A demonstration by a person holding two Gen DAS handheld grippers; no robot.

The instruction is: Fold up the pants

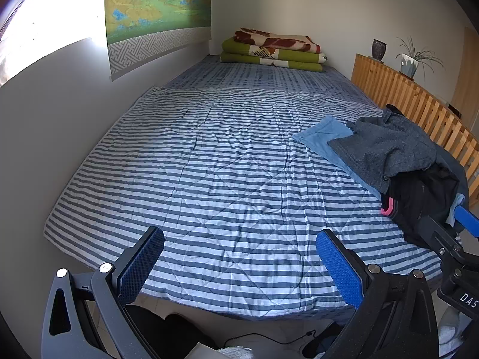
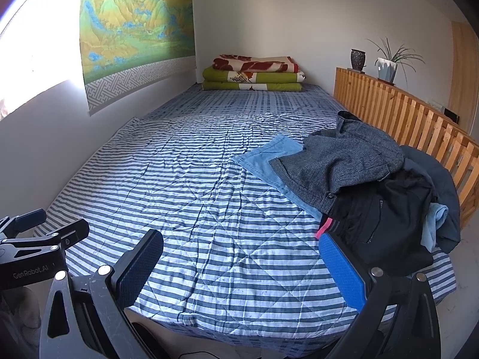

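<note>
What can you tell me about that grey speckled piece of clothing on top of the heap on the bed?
The grey garment looks like woven, tweed-like cloth, finely speckled dark and light, with a small dark button near its lower edge. It lies crumpled, not folded, on top of the clothes pile at the bed's right side, near the wooden slatted rail. It rests partly on a light blue garment and overlaps a black one. Neither gripper touches it. Whether it is pants cannot be told.

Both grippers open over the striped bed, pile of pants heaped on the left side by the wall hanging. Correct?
Not quite: the pile of pants is heaped on the right, by the wooden slatted rail, as the right wrist view shows. Left gripper and right gripper are both open.
</note>
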